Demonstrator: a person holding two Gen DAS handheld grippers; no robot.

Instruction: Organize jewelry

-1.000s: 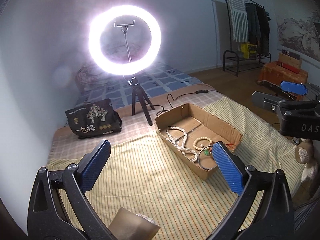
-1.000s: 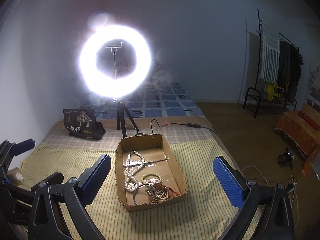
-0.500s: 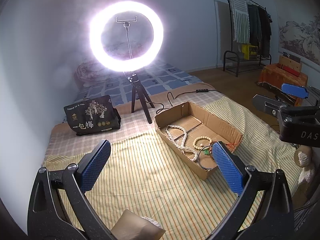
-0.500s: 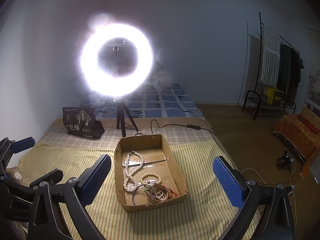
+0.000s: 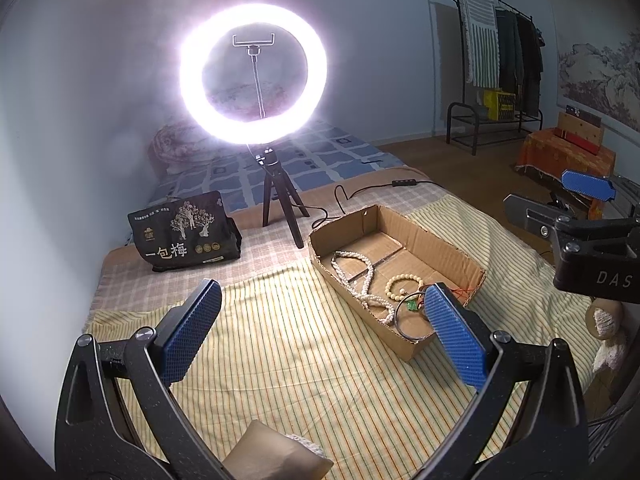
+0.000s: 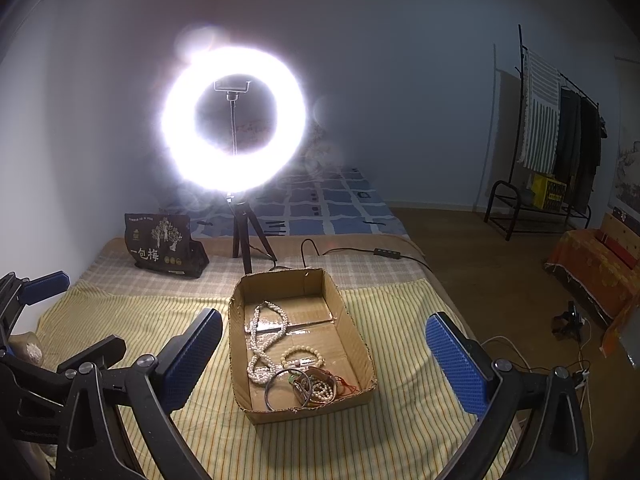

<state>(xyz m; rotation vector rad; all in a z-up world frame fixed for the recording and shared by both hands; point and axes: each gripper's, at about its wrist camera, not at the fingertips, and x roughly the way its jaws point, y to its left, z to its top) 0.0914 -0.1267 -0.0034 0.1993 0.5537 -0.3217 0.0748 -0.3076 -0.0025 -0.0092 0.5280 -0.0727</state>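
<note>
A: Where does the cardboard box (image 6: pixel 362 342) sit on the striped bedspread (image 6: pixel 160 312)?

B: Dead ahead of the right gripper (image 6: pixel 324 344), its long side running away from it; the left gripper (image 5: pixel 320 316) sees it off to its right. Both hang wide open, empty.

A: And the jewelry?

B: The pearl necklace (image 6: pixel 260 340) lies lengthwise, with the bangle (image 6: pixel 286 388) and bead bracelet (image 6: pixel 302 354) at the near end.
</note>
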